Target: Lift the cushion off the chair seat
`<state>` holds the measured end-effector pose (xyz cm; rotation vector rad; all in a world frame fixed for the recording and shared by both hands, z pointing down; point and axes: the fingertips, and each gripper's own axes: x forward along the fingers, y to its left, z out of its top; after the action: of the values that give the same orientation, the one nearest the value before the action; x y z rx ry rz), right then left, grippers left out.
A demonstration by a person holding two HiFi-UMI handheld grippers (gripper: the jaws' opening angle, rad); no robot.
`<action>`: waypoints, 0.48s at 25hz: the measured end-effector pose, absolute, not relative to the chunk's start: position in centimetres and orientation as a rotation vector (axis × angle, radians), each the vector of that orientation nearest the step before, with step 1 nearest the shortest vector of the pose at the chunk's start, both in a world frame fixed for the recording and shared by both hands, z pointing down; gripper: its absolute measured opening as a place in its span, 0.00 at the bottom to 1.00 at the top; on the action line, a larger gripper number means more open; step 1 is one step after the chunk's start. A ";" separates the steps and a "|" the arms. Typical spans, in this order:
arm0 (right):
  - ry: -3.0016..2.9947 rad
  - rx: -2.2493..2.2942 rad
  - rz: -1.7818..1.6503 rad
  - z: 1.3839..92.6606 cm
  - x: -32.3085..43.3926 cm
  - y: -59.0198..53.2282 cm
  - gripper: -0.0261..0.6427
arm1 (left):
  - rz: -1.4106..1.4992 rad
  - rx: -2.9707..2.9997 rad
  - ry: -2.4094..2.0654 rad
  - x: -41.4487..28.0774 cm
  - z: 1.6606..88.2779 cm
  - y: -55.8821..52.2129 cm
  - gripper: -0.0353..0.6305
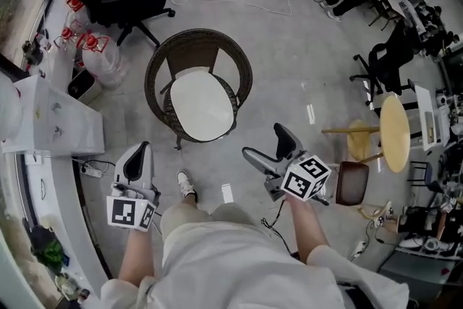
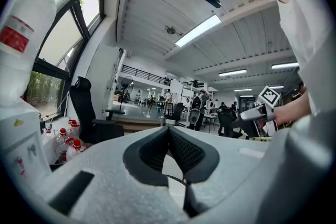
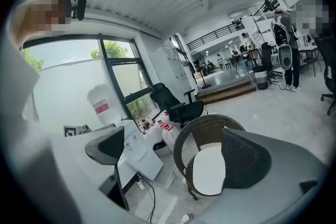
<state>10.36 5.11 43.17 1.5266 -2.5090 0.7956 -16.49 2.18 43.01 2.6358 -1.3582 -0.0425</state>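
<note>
One cushion on chair; right gripper jaws apart.

the left tool is held out low on the person's left, pointing forward, its jaws pressed together with nothing between them. its marker cube sits just ahead of the bare left forearm, which runs straight back to the body. the right tool is held out on the other side, angled inward to the left, jaws spread wide and empty. the bare right forearm bends in behind it.
</note>
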 end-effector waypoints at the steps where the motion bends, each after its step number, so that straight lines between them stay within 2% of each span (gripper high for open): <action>1: -2.505 1.526 0.795 43.4 10.0 4.2 0.87 | -0.035 2.637 -1.339 -16.5 43.4 0.9 0.08; 12: -2.412 1.558 0.901 46.9 14.3 -1.4 0.87 | 0.033 2.690 -1.256 -11.2 41.9 -6.3 0.08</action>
<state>14.33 -1.36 46.88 1.5581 -2.4123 0.9008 -11.24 -6.28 41.85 2.6896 -1.2558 0.0329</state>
